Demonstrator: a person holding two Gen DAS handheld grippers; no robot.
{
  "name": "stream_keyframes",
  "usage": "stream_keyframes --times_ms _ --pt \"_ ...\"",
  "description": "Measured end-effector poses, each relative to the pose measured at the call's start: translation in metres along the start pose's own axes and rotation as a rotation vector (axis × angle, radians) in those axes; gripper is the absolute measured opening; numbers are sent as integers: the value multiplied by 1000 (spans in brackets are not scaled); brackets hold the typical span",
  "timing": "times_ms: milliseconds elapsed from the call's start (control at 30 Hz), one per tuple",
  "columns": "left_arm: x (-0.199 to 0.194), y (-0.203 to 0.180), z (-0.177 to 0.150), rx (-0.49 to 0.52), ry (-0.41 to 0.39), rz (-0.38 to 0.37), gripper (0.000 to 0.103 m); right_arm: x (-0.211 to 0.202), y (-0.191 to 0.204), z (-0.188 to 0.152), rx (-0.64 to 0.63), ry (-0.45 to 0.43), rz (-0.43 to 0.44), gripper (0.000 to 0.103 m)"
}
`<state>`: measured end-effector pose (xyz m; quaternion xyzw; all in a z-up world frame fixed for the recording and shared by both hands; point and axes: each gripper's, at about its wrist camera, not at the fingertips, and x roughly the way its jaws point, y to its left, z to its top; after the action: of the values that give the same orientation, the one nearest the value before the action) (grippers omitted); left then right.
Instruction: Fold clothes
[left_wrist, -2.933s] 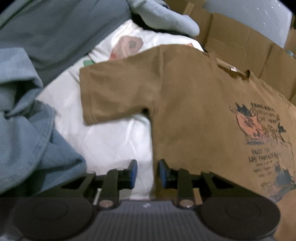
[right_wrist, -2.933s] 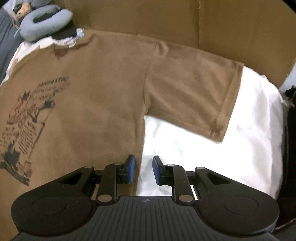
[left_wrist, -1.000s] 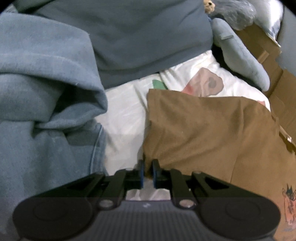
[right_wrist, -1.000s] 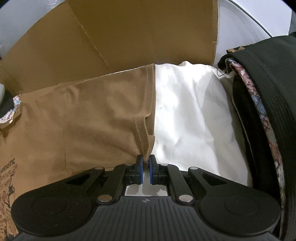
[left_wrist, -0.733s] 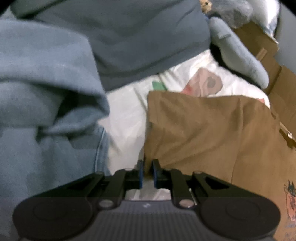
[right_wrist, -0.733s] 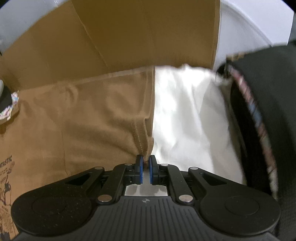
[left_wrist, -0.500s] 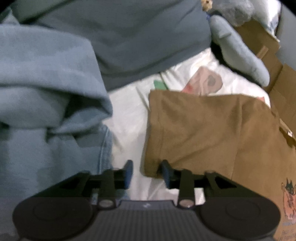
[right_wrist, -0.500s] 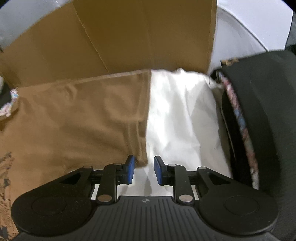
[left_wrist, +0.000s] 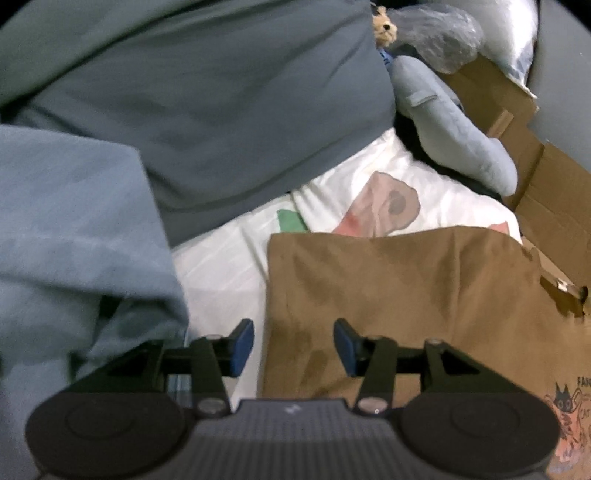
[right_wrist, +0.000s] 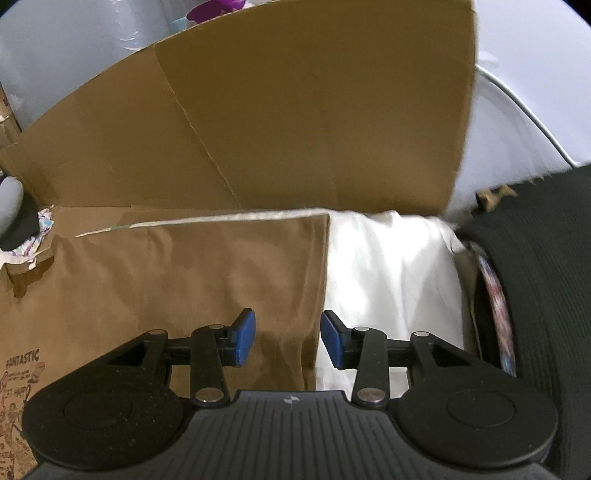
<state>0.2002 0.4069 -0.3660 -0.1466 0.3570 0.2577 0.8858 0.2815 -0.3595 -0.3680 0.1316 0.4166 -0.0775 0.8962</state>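
Both sleeves of the brown T-shirt (left_wrist: 399, 295) are already folded inward, so its two side edges now run straight over the white sheet (right_wrist: 388, 266). The shirt lies flat, print side up, between a heap of blue-grey clothes (left_wrist: 81, 236) on one side and a dark folded garment (right_wrist: 535, 295) on the other, with the cardboard (right_wrist: 277, 122) standing behind it. The left gripper (left_wrist: 293, 345) has just been opening its jaws; nothing is pressed between them (the folded edge only lies below). The right gripper (right_wrist: 288, 341) has opened likewise, released above the other edge. I judge that the fold is left to rest.
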Motion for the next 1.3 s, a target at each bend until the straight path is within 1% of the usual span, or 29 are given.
stream_keyframes --times_ms 67,233,400,500,567,667,800,867,933,967,1000,1033,1067,1100,1167,1300 --pt "11 0 5 24 10 9 50 9 1 6 -14 3 -3 46" --pt "32 -2 23 30 11 16 50 30 -2 22 -39 -1 -28 46" --pt "55 -4 38 43 25 47 50 46 -9 29 -6 -14 -46 46" --pt "67 -6 42 29 44 48 51 53 -11 32 -1 -23 -49 46" --pt "75 -11 44 47 54 33 50 58 -11 35 -3 -29 -51 46" --pt "84 -17 47 79 61 47 50 64 -10 40 -6 -40 -47 46" --pt "95 -13 51 75 74 66 50 76 -7 48 -26 -41 -49 46" --pt "99 -12 54 88 75 66 51 83 -5 51 -43 -37 -47 46" --pt "103 -10 56 93 79 62 52 90 -1 51 -87 -18 -45 46" --pt "105 -10 57 93 82 59 53 92 -1 51 -103 -15 -46 44" --pt "106 -9 58 92 84 57 53 93 -1 50 -118 -13 -47 33" --pt "108 -9 58 91 86 54 53 93 -1 51 -127 -15 -51 26" --pt "109 -8 59 91 86 52 53 92 -1 51 -136 -17 -54 13" --pt "109 -8 59 94 86 51 54 92 -1 52 -145 -20 -57 9" --pt "111 -9 60 103 85 49 54 90 3 53 -175 -26 -72 5" --pt "111 -10 60 117 83 49 54 87 5 59 -184 -46 -110 4"
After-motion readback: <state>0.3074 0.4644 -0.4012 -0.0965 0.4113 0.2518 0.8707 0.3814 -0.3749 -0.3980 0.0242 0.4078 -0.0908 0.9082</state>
